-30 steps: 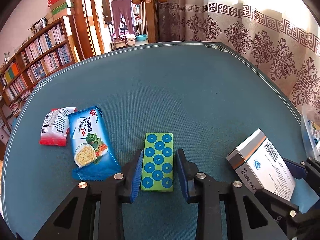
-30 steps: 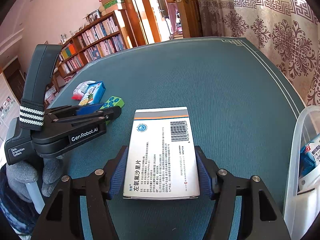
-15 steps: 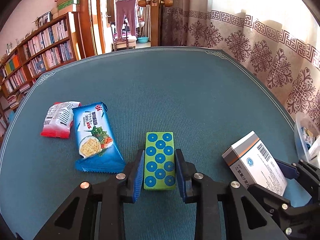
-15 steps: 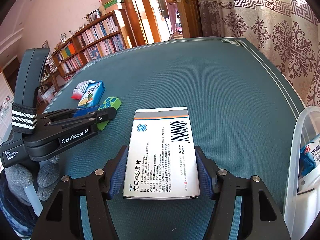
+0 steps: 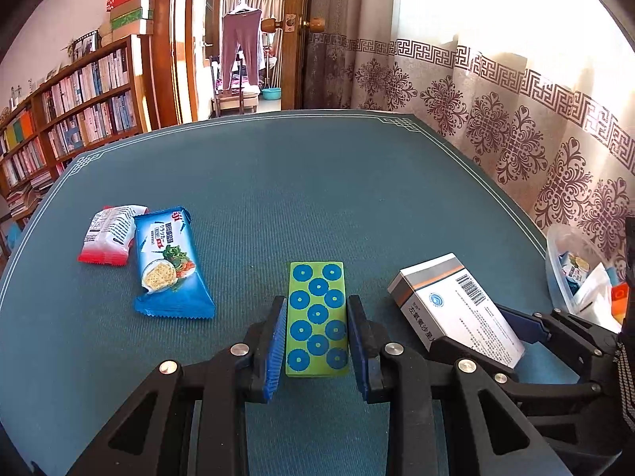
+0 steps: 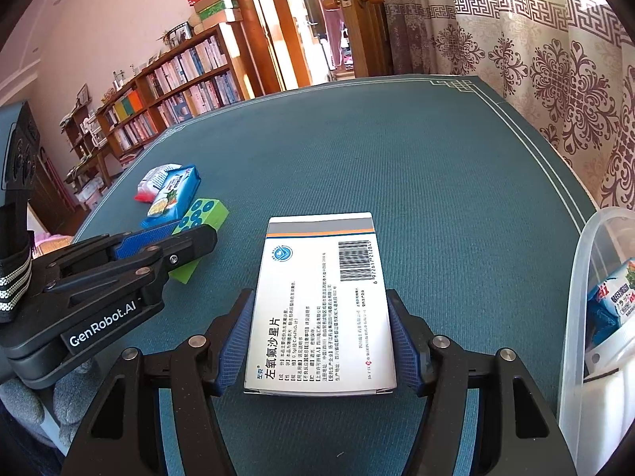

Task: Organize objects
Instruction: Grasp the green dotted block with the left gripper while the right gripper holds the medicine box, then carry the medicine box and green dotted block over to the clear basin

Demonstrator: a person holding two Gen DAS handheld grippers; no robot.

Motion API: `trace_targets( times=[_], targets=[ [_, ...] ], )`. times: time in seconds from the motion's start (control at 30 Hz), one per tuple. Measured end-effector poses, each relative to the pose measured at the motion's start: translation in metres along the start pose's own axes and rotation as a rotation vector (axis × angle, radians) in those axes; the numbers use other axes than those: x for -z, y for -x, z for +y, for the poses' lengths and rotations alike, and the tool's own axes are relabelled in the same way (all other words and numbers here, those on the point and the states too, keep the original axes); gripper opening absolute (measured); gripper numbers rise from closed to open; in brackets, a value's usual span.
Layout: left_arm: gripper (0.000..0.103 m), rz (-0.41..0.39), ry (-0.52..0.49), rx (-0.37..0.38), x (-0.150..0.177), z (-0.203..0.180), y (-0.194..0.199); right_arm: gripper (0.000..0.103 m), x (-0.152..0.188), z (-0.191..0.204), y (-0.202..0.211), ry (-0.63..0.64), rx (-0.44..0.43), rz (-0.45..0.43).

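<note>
both grippers pinch a box over the blue-green table.

the left gripper (image 5: 316, 331) has its blue pads pressed on the long sides of the green box with blue dots (image 5: 317, 317), which sticks out toward 12 o'clock from between them; in the right wrist view the box's near end looks tilted up off the table (image 5: 317, 182). the right gripper (image 6: 321, 341) clamps the white medicine box (image 6: 321, 305) by its long edges, barcode side up, the box reaching toward 12 o'clock past the fingertips. from the green box, the blue cracker packet (image 5: 168, 263) lies at about 10 o'clock, with the red and white packet (image 5: 109, 238) touching its far side. the clear plastic bin (image 6: 587, 309) sits at 3 o'clock of the medicine box, a blue packet inside.
</note>
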State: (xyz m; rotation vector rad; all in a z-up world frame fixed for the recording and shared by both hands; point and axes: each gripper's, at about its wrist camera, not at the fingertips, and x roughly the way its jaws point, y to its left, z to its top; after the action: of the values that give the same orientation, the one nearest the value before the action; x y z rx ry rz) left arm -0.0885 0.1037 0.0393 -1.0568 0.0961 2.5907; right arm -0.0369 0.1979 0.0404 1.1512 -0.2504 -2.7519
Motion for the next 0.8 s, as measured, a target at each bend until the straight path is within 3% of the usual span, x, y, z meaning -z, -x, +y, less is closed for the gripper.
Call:
trace_targets(
  times=[0.5,0.8],
  targets=[
    [0.031,0.007,-0.002,0.010,0.004,-0.003,0.000,0.064,-0.015,-0.030,0.072,-0.058,0.066,-0.110],
    [0.031,0.017,-0.025,0.013,0.009,-0.010,-0.001,0.064,-0.024,-0.091,0.128,-0.091,0.240,-0.166]
  ],
)
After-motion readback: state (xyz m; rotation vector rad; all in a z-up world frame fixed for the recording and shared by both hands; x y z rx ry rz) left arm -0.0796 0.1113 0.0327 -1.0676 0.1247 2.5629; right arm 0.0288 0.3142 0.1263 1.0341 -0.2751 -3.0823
